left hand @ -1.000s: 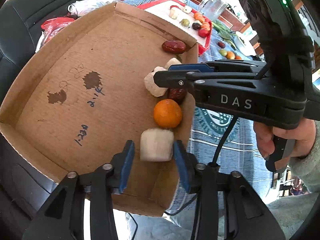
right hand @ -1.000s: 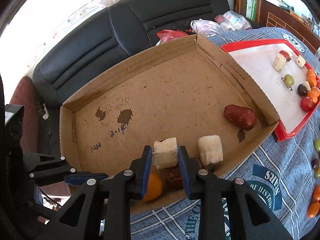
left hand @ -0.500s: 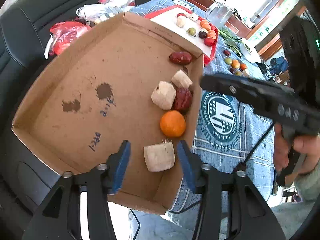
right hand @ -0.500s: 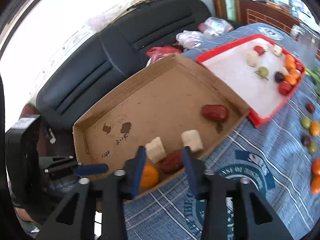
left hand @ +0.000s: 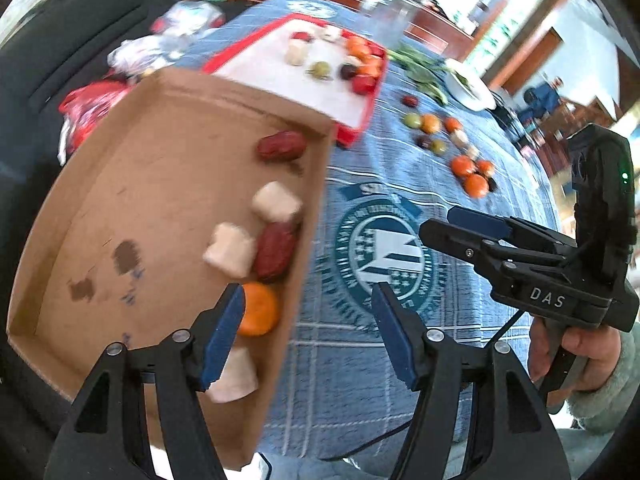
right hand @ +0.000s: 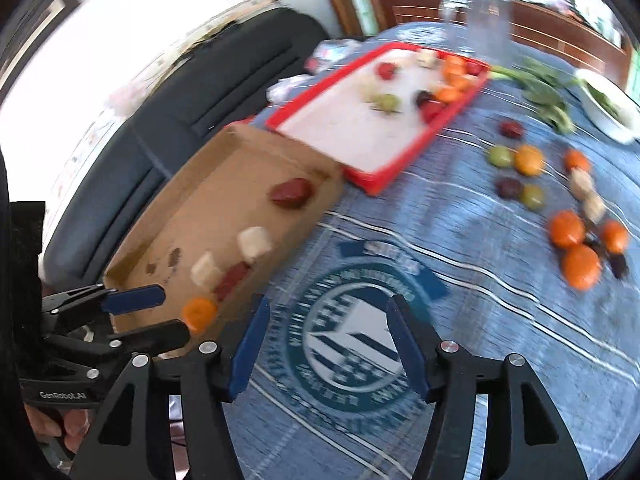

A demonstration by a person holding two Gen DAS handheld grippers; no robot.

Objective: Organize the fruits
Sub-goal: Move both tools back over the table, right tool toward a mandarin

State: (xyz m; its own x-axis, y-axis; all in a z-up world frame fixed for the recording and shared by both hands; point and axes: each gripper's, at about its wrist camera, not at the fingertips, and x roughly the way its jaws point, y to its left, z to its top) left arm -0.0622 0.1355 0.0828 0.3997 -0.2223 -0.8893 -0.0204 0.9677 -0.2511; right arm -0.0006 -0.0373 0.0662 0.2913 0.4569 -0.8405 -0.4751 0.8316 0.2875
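A: Fruits are lying in three places. Inside the cardboard tray, along its right wall, two red dates, three pale chunks and one orange are sitting in a loose line.

B: And the rest?

A: More pieces are resting at the far end of the red-rimmed tray, which is touching the cardboard tray's far corner. Others are lying loose on the blue cloth: a cluster of oranges with small dark and pale bits beside them, and green, yellow and dark fruits farther back.

B: What are the grippers doing?

A: The left gripper is hovering with jaws spread wide and nothing between them, one finger over the cardboard tray, the other over the cloth. The right gripper is also gaping wide and carrying nothing, pointing over the round emblem printed on the cloth.

B: Anything sharp?

A: Both views are looking blurred.
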